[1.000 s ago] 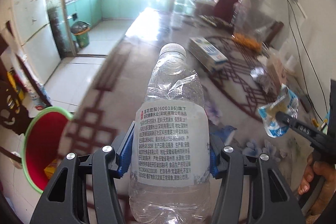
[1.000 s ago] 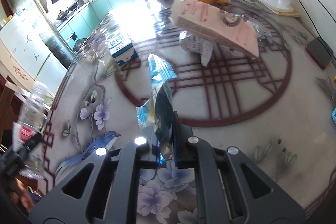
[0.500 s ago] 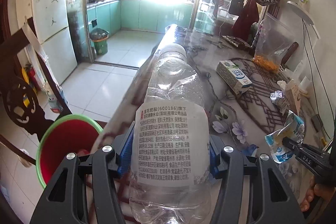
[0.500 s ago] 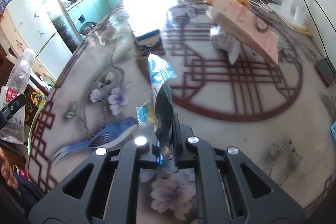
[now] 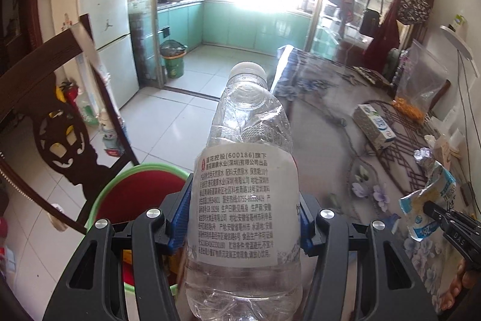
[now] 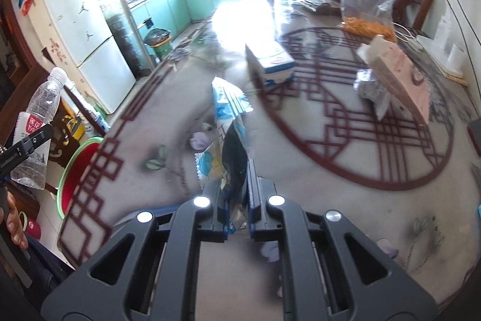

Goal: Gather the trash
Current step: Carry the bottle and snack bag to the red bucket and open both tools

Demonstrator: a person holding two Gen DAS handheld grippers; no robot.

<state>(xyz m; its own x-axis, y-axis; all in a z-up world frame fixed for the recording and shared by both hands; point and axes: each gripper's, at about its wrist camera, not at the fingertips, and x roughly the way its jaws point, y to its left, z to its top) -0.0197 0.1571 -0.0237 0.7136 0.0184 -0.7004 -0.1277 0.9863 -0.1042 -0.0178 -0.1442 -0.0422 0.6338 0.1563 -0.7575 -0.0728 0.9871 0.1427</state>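
Below the left gripper [image 5: 243, 218] at 7 o'clock sits the red bin [image 5: 141, 194]; jaws clenched on upright water bottle [image 5: 245, 200]. Right gripper [image 6: 236, 209], farther off over the table [image 6: 330, 170], pinches a snack wrapper [image 6: 228, 140].

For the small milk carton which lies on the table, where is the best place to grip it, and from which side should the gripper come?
Grip the milk carton across its two long side faces, near the middle, coming down from above. It lies flat on the table with its long axis level, so the narrow width probably fits between the fingers; the end faces are farther apart. The space beside it looks free.
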